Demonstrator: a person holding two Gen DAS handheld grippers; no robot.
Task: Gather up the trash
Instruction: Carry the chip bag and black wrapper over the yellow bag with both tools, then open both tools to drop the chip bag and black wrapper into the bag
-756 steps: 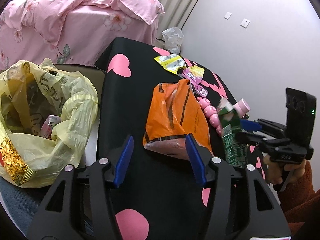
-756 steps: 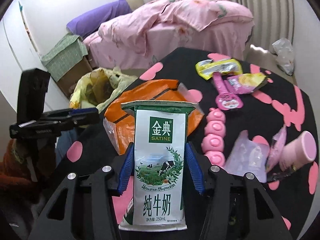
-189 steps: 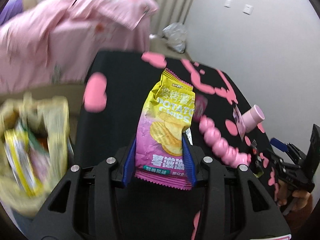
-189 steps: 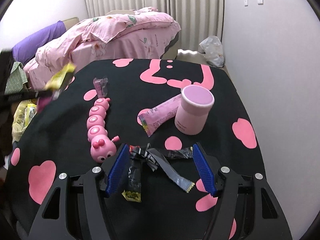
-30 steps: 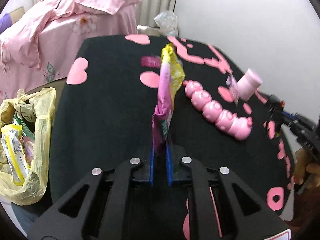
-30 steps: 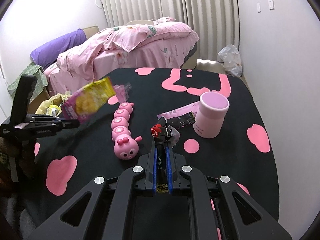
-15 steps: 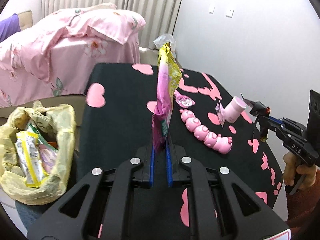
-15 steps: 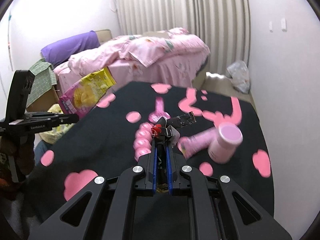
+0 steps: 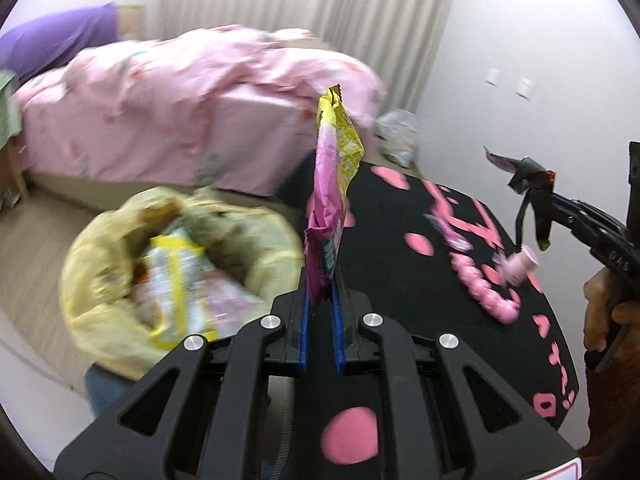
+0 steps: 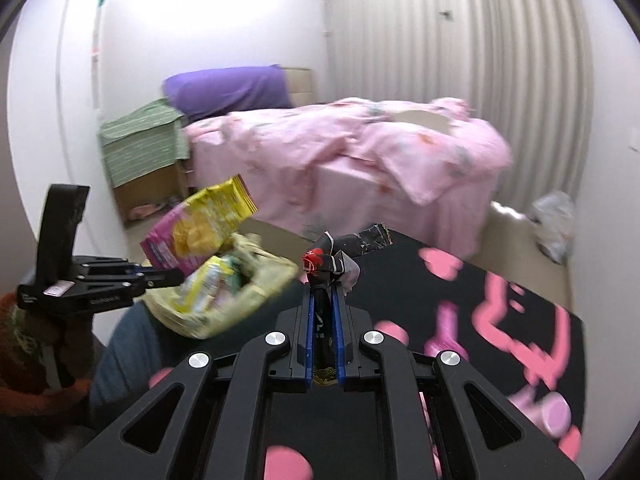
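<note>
Beside table (image 9: 420, 272): yellow bag (image 9: 100, 248) | pink caterpillar toy (image 9: 486, 290) | pink cup (image 9: 520, 265)

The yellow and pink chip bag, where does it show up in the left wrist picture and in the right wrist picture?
Left wrist: the chip bag stands edge-on at centre, pinched in the left claw.
Right wrist: the same bag shows its face at left of centre, above the trash bag.
Shared landmark: the yellow trash bag, just below the bag in both.
</note>
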